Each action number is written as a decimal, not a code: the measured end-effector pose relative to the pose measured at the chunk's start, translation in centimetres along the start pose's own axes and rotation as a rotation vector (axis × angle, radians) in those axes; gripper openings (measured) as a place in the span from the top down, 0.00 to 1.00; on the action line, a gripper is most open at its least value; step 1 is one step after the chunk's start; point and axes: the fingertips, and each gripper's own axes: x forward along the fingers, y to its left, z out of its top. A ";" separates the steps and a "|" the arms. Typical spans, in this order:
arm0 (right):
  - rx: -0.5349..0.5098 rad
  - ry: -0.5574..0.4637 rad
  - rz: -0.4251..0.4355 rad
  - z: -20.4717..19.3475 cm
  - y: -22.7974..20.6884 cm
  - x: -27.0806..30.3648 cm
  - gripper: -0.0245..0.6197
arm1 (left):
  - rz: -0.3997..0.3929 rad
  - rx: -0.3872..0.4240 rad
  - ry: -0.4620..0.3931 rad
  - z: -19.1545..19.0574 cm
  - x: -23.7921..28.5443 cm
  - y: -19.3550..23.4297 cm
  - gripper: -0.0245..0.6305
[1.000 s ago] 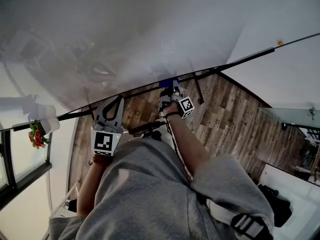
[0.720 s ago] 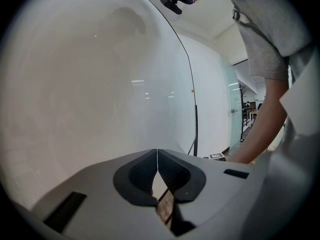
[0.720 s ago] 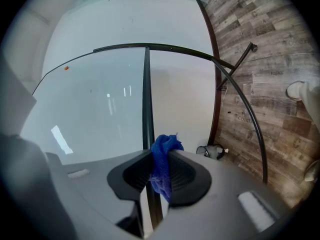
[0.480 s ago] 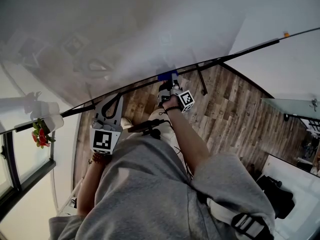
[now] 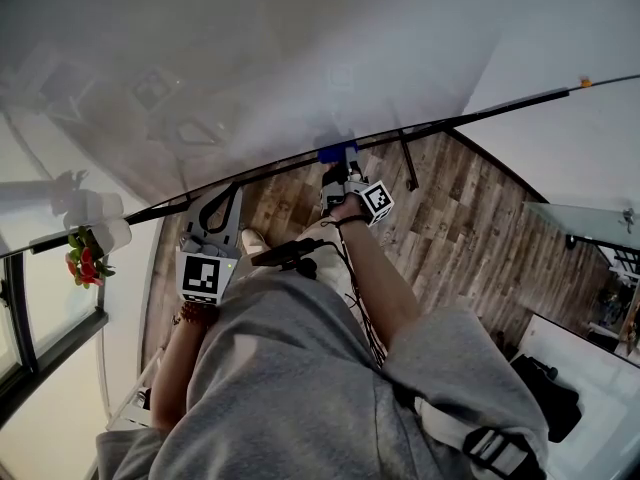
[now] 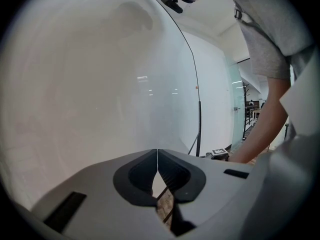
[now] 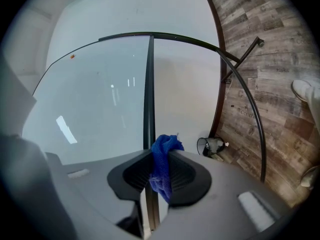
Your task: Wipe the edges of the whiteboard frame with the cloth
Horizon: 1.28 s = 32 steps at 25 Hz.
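The whiteboard [image 5: 250, 58] fills the top of the head view, and its black lower frame edge [image 5: 470, 116] runs across from left to right. My right gripper [image 5: 338, 164] is at that edge, shut on a blue cloth [image 5: 335, 152]. In the right gripper view the cloth [image 7: 162, 159] bunches between the jaws of the right gripper [image 7: 160, 156], right against a black frame bar [image 7: 148, 94]. My left gripper [image 5: 222, 196] hangs below the frame further left, shut and holding nothing. The left gripper view shows the left gripper [image 6: 157, 154] with jaw tips touching, in front of the white board surface [image 6: 100, 84].
A black stand leg [image 5: 406, 164] slants down to the wood floor [image 5: 470, 228] just right of the right gripper. A pot of red flowers [image 5: 85, 258] is at the far left. A black bag [image 5: 550, 393] lies at the lower right. A shoe [image 7: 302, 90] shows on the floor.
The right gripper with the cloth has stayed against the frame edge, shifting only slightly along it. The left gripper has drifted a little to the left. Both stay shut.
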 end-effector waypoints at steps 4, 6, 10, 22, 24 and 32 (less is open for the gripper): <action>-0.050 0.068 -0.008 -2.3 1.0 -0.1 0.84 | 0.000 -0.001 -0.006 -0.2 -0.2 0.7 0.94; -0.067 0.093 -0.024 -3.1 1.1 -0.3 0.84 | -0.006 0.002 -0.006 -0.3 -0.2 0.8 0.94; -0.108 0.136 0.001 -3.7 1.0 -0.2 0.84 | -0.019 -0.011 0.016 -0.6 -0.4 0.7 0.94; -0.116 0.169 -0.006 -7.6 0.7 -0.5 0.84 | -0.012 0.000 0.002 -1.7 -2.0 2.8 0.94; -0.120 0.171 -0.019 -8.1 0.8 -0.7 0.84 | -0.014 -0.007 0.008 -1.7 -2.4 2.9 0.94; -0.116 0.196 0.005 -10.5 0.1 -0.8 0.84 | 0.018 -0.002 0.007 -3.1 -4.6 5.1 0.94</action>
